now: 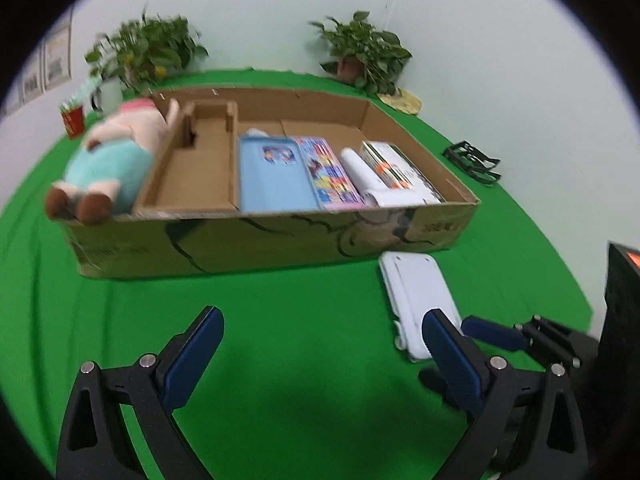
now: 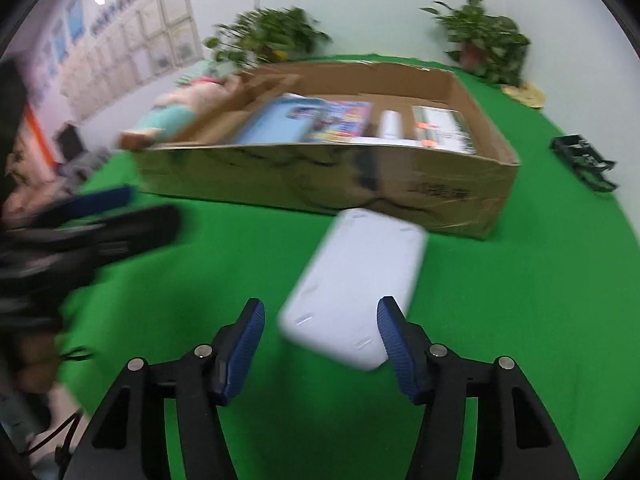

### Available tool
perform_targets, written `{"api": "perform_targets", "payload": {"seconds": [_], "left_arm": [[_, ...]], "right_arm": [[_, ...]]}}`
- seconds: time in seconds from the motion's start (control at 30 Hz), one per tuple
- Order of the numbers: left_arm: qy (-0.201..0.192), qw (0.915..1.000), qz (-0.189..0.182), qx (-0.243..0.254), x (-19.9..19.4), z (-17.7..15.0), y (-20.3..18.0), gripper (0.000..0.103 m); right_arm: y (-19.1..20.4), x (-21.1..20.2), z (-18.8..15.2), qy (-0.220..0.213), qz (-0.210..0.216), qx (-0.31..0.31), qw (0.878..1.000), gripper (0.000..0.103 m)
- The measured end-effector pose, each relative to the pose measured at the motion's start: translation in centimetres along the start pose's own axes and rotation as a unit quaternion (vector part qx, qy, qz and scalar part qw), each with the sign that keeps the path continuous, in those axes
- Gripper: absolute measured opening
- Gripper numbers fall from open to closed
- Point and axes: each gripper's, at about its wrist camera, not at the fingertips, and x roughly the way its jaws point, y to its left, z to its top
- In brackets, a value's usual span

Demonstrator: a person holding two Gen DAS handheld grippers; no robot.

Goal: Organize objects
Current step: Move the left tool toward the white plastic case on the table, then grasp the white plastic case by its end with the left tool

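A shallow cardboard box (image 1: 260, 240) (image 2: 304, 184) sits on the green cloth. It holds a blue case (image 1: 276, 176), a colourful book (image 1: 330, 174), a white roll (image 1: 360, 172) and a stack of books (image 1: 400, 172). A plush toy (image 1: 116, 152) lies in the box's left end. A white flat case (image 1: 420, 300) (image 2: 356, 280) lies on the cloth in front of the box. My left gripper (image 1: 320, 344) is open and empty over bare cloth. My right gripper (image 2: 320, 332) is open, its fingers on either side of the white case's near end.
Two potted plants (image 1: 364, 52) (image 1: 144, 48) stand at the back by the wall. A black folding rack (image 1: 472, 160) (image 2: 584, 160) lies to the right of the box. A red cup (image 1: 74, 118) stands at the far left.
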Motion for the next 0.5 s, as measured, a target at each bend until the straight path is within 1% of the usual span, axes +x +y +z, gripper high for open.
{"api": "perform_targets", "payload": {"seconds": [0.03,0.07,0.1,0.17,0.27,0.33,0.43,0.47,0.5], "left_arm": [[0.018,0.9995,-0.024,-0.011,0.7,-0.1,0.1,0.099],[0.028,0.9986,-0.041,-0.018,1.2,-0.1,0.1,0.099],[0.041,0.9965,-0.068,-0.028,1.9,0.0,0.1,0.099],[0.056,0.9932,-0.094,-0.040,2.9,0.2,0.0,0.099],[0.072,0.9886,-0.124,-0.045,4.3,1.2,-0.4,0.099],[0.078,0.9864,-0.138,-0.045,5.5,2.2,-0.7,0.099],[0.103,0.9823,-0.150,-0.046,7.5,3.1,-1.0,0.088],[0.114,0.9800,-0.157,-0.047,8.3,3.2,-1.0,0.078],[0.123,0.9775,-0.163,-0.051,8.9,3.2,-1.0,0.073]], "right_arm": [[0.5,-0.6,-0.4,-0.007,0.005,-0.003,1.000,0.079],[1.0,-1.0,-0.8,-0.013,0.006,-0.006,1.000,0.091],[1.2,-1.3,-1.1,-0.020,0.002,-0.002,1.000,0.102],[0.9,-1.4,-1.2,-0.035,-0.004,0.019,0.999,0.102],[-0.6,-0.6,-0.4,-0.028,-0.009,0.054,0.998,0.102],[-1.8,0.2,0.4,-0.026,-0.022,0.071,0.997,0.102],[-3.1,2.0,1.1,-0.003,-0.029,0.080,0.996,0.102],[-3.2,2.6,1.2,0.004,-0.029,0.077,0.997,0.101],[-3.3,3.2,1.4,0.011,-0.031,0.070,0.997,0.096]]}}
